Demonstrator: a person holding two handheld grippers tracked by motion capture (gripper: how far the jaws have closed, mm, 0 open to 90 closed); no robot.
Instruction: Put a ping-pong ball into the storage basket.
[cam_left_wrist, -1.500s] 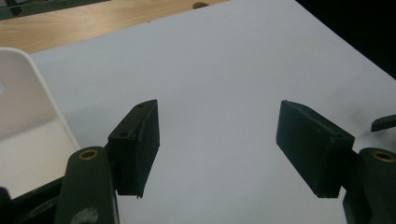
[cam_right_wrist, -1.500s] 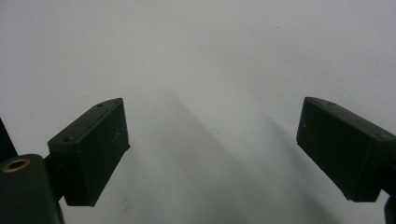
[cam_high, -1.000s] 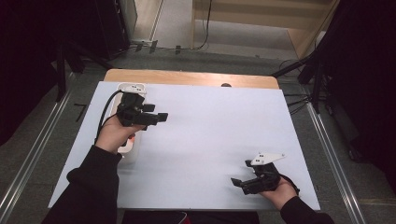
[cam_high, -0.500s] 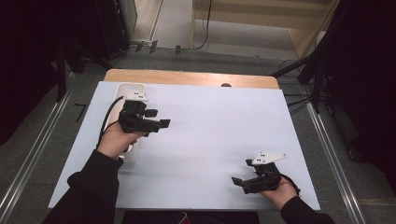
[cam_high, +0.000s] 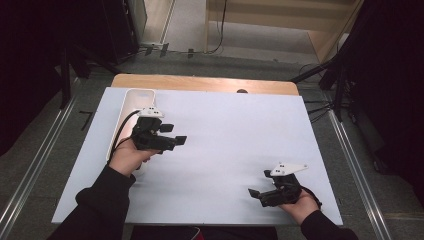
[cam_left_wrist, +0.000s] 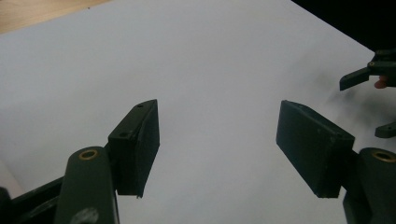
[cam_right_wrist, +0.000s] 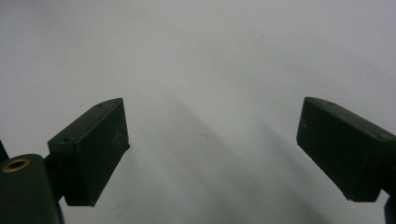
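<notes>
Find the white tray (cam_high: 137, 97) along the left edge of the table (cam_high: 240, 125), running up to the far-left corner, partly under the left hand (cam_high: 127, 156) and crossed by that gripper's cable.

Note the left gripper (cam_high: 174, 134) just beside the tray, on the side toward the table's middle. Seen in the left gripper view (cam_left_wrist: 217, 126), its 2 jaws stand at a middling gap with nothing but bare table between them, and they point away from the tray toward the right edge.

Note the right gripper (cam_high: 257, 184) well apart, near the near-right corner. Its jaws are wide (cam_right_wrist: 210, 126) and also empty.

To take hold of the tray well, judging from this layout:

1. Turn the left wrist first, so the jaws face the tray and not the table's middle.
2. Keep the cable off the rim; sweep it toward the left edge before closing in.
3. Aim at 1 long wall of the tray, 1 jaw inside and 1 outside. The wall looks thin, so the present gap should do.
4. Come down straight, close gently, then check that the tray does not tip before lifting or sliding.
5. Leave the right gripper parked at its corner unless the far end needs steadying.
</notes>
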